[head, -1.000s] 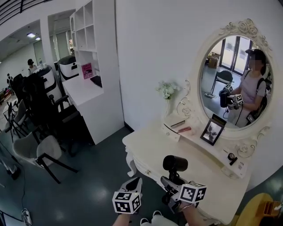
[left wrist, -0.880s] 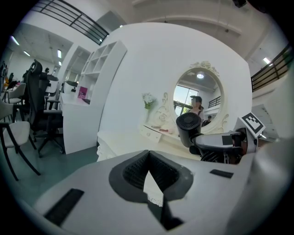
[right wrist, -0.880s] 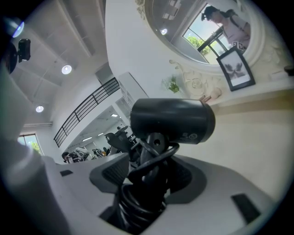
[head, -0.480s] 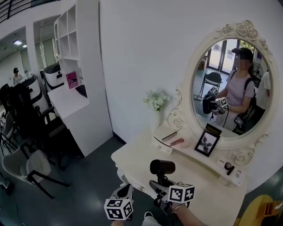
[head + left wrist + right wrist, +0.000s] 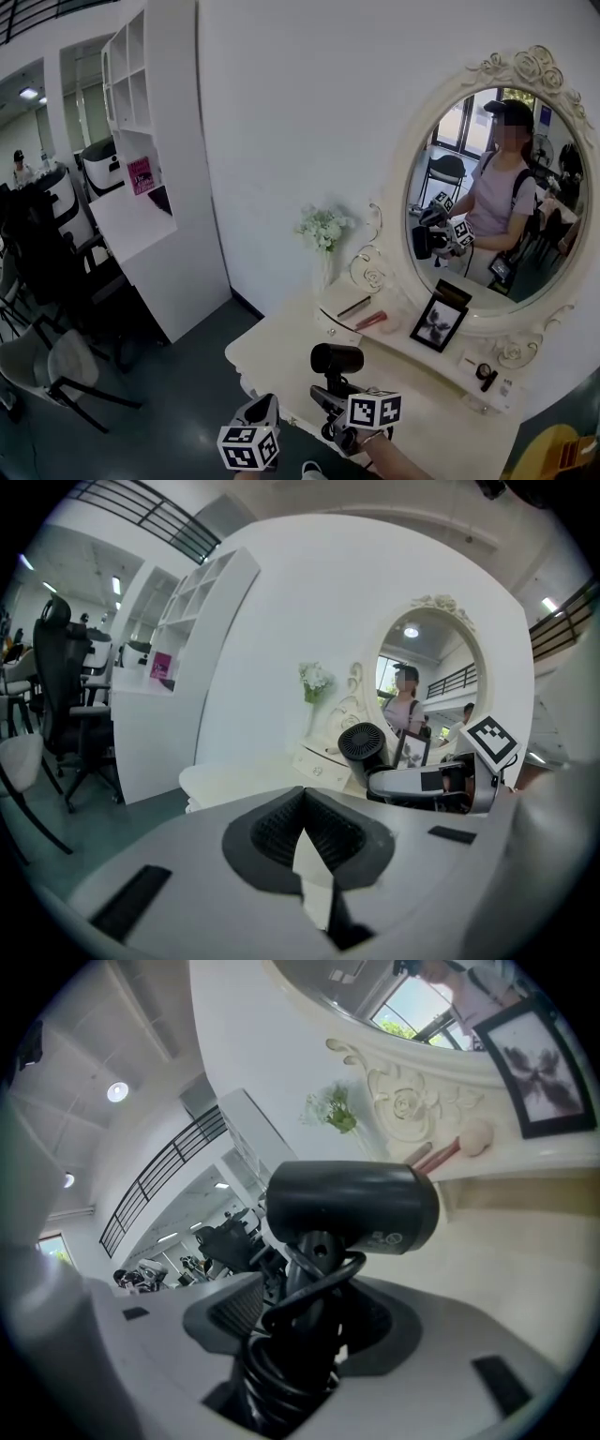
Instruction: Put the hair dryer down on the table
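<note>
**Hair dryer aloft at table edge, not yet set down**

- The black hair dryer (image 5: 336, 359) is seen at lower centre of the head view. It is carried upright, barrel uppermost, over the near edge of the cream dressing table (image 5: 281, 349). No contact with the tabletop is seen.
- The right gripper (image 5: 328, 401) is clamped on the dryer's handle. In the right gripper view the jaws are pressed onto the handle through the cord (image 5: 292, 1349) coiled round it, below the barrel.
- The left gripper (image 5: 264, 409) is held at lower left, apart from the dryer. Its jaws are seen brought together with nothing between them.
- Handling, as judged: a rigid plastic shell, moderate weight, top-heavy at the barrel. The smooth casing is probably slippery; the wound cord gives some purchase but may be springy. The handle is the proper hold.
- The round barrel may roll once released, so it is best laid on its side on bare tabletop, clear of the photo frame (image 5: 438, 322) at right.
</note>
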Available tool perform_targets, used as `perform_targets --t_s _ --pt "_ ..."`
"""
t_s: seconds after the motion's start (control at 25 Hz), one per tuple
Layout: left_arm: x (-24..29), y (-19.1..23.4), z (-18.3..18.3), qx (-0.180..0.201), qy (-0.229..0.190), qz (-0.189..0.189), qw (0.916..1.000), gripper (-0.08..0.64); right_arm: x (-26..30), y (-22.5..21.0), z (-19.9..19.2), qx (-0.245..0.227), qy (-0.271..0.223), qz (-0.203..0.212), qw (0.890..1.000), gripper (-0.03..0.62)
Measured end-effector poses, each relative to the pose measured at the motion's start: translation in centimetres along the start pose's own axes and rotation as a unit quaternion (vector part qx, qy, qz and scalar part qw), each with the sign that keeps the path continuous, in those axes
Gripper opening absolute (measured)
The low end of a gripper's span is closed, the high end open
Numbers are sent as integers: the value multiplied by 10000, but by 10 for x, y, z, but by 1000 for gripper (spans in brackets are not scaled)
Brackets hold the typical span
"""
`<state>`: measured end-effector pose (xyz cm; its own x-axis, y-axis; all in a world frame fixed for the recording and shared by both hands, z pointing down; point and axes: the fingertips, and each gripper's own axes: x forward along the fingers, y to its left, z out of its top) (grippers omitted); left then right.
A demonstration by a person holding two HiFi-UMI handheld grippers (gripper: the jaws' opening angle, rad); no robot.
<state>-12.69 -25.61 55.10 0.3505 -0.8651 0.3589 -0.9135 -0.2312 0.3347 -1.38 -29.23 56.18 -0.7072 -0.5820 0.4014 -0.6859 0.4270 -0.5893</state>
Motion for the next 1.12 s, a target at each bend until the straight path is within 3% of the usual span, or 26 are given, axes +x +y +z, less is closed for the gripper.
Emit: perform_targets --t_s 0.68,1.12 --pt "31 15 8 -79 64 102 9999 0 58 -42 18 -317 407 -397 9979 253" --pt "26 32 13 -143 4 292 9995 0 83 -69 3 -511 858 -777 9920 253"
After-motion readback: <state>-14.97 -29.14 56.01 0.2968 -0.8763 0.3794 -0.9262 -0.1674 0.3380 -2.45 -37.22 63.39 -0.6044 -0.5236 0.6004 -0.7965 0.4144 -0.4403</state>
